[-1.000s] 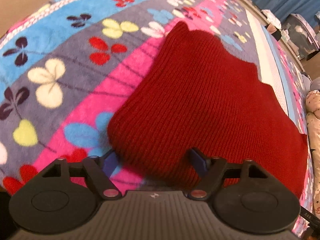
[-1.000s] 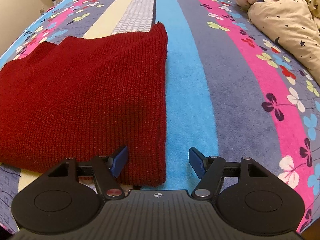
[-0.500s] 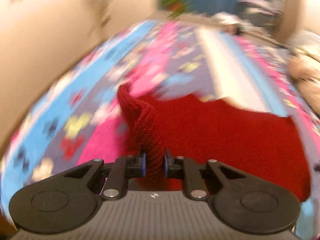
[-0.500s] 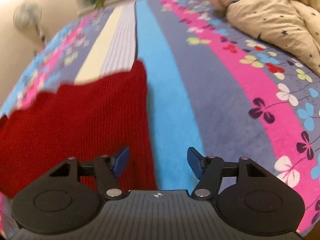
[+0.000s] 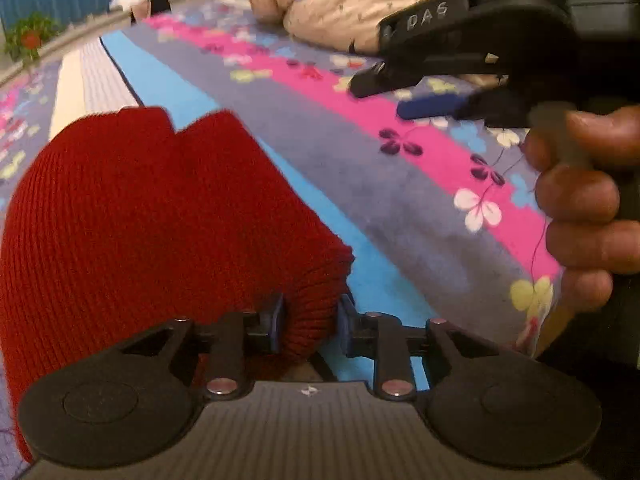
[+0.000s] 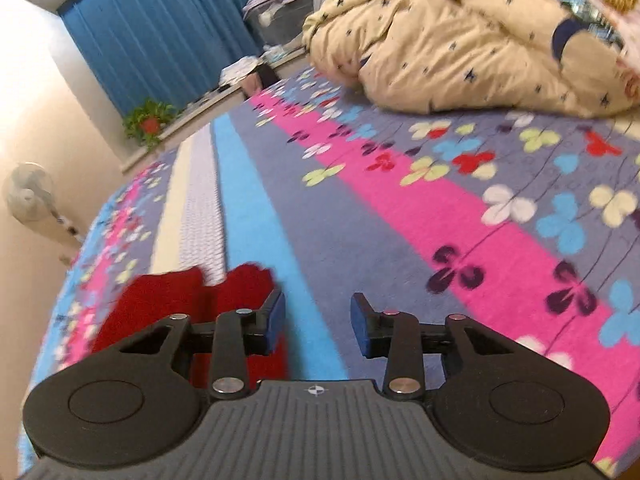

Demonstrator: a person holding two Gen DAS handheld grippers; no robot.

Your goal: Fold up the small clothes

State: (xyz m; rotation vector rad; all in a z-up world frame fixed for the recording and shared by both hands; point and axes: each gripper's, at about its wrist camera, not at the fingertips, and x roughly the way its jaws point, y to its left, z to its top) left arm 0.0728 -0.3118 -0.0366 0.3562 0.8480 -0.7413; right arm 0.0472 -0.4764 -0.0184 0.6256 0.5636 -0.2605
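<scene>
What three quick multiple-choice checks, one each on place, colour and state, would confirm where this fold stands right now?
1. Where does the red knit garment lie relative to the right gripper?
A. to its left
B. to its right
C. between its fingertips

2. What colour is the blanket stripe running up between the right gripper's fingers?
A. yellow
B. light blue
C. green

3. What is the left gripper doing?
A. open and empty
B. shut on a bunched garment edge
C. gripping the cream quilt

Answers: 1 A, the red knit shows only left of the right gripper's left finger. 2 B, a light blue band runs between the fingers. 3 B, red knit is bunched between the closed blue pads.
</scene>
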